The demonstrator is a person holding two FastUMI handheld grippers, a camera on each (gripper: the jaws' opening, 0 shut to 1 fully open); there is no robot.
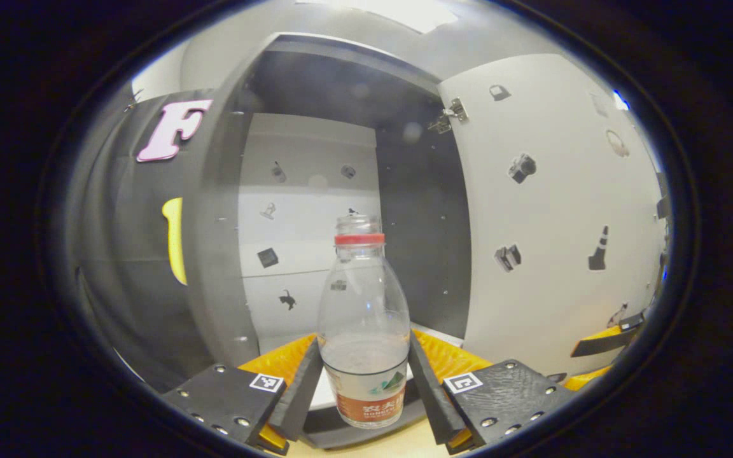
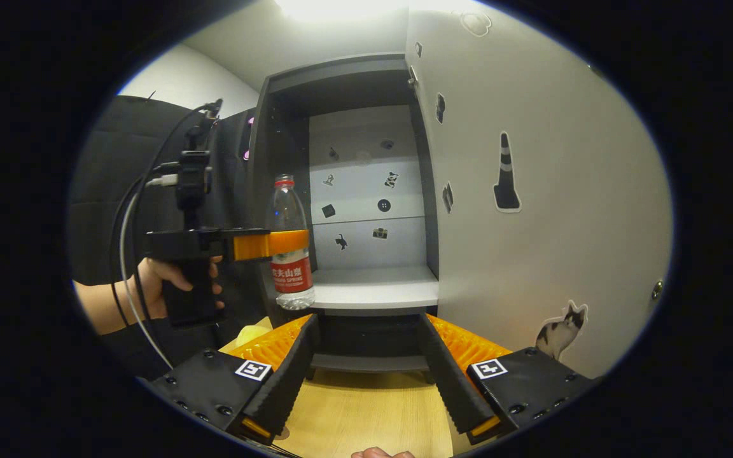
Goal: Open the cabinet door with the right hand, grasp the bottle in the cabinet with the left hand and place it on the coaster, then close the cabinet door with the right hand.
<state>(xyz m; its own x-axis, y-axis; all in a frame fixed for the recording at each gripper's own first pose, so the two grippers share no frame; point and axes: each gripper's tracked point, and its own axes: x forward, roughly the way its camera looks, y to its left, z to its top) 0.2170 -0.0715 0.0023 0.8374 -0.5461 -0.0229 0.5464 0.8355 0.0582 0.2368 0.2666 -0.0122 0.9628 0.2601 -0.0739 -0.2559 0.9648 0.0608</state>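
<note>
At twelve o'clock from the left gripper (image 1: 365,381), the bottle (image 1: 364,331) sat clamped upright, lifted out past the open door (image 2: 532,191); the right gripper (image 2: 366,375) waited apart, empty.

Left gripper (image 2: 290,245), held level by a hand (image 2: 169,286) at nine o'clock, apparently clamps something; right gripper (image 2: 366,375) has fingers (image 2: 284,375) spread wide.

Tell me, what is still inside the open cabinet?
The cabinet shelf is bare; its back wall carries small stickers. The bottle is out, held in front by the left tool. The compartment below the shelf is dark, hidden partly by the right tool.
</note>
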